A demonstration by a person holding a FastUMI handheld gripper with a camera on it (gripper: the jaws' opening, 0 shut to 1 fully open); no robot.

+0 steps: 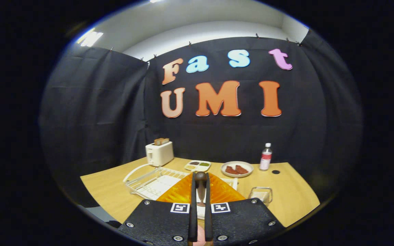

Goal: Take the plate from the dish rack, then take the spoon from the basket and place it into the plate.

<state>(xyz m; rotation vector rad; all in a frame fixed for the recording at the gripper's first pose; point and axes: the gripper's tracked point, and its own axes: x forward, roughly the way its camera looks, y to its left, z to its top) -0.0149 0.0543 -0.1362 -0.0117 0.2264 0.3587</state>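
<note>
Holding a brown spoon between its two black fingers, the claw is closed down narrow, both fingers pressing the spoon's sides. The spoon stands roughly upright along the fingers, its long axis running the same way they do, with the rounded end at the fingertips and the thinner part going down between them.

Just beyond and under the fingers lies an orange ribbed plate, flat on the table, and the spoon is above its middle; whether spoon and plate touch cannot be told. The plate lies against the near side of a white wire dish rack. On the plate's other side, near it, stands a small wire basket.

Farther back from the plate, a white toaster with bread in its slots stands at the table's far corner. A small divided tray with bits of food, a round white dish with reddish-brown pieces on it, and a clear bottle with a pink label follow in a row along the far edge. A small dark hole sits in the tabletop by the bottle.

The table is light wood. Black cloth hangs behind it on two sides, with a white wall and ceiling above.
</note>
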